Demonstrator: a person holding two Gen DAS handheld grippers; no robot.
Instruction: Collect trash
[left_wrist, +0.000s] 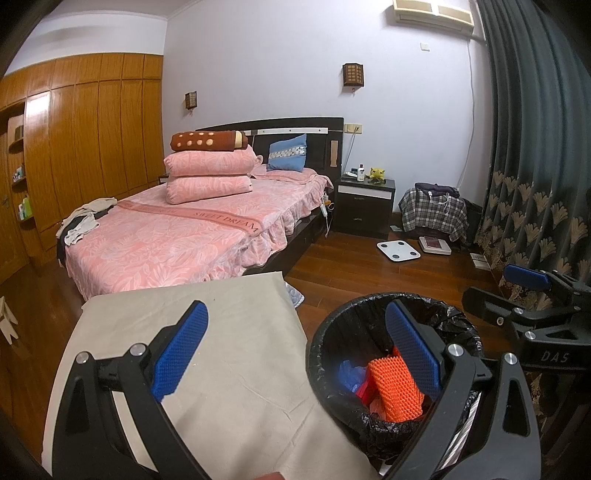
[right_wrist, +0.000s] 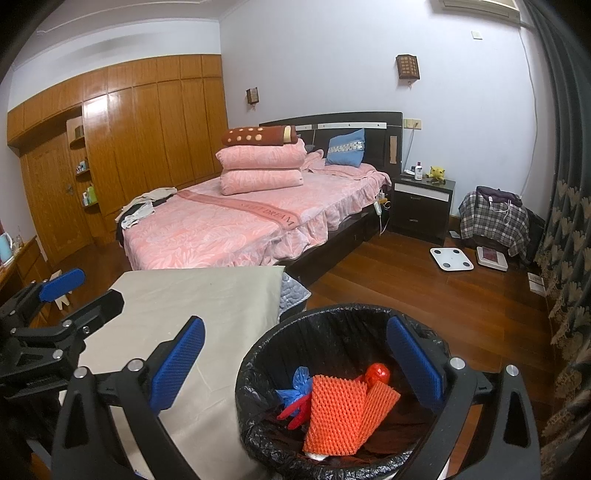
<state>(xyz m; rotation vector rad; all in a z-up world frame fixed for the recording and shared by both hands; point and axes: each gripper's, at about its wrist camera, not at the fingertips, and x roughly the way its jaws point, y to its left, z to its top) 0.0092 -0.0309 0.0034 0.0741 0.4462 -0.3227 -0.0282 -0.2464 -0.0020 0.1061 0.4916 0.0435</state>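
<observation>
Below the right hand-held gripper (right_wrist: 295, 363), released and empty, orange foam netting (right_wrist: 338, 415) lies inside the black-lined bin (right_wrist: 332, 325); the left hand-held gripper (left_wrist: 295, 349) gapes too, over the worktop (left_wrist: 229, 354).

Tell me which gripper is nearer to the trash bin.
Right. The right gripper hangs at the trash bin, one finger over its opening. The left gripper sits more over the beige-covered table beside it.
</observation>
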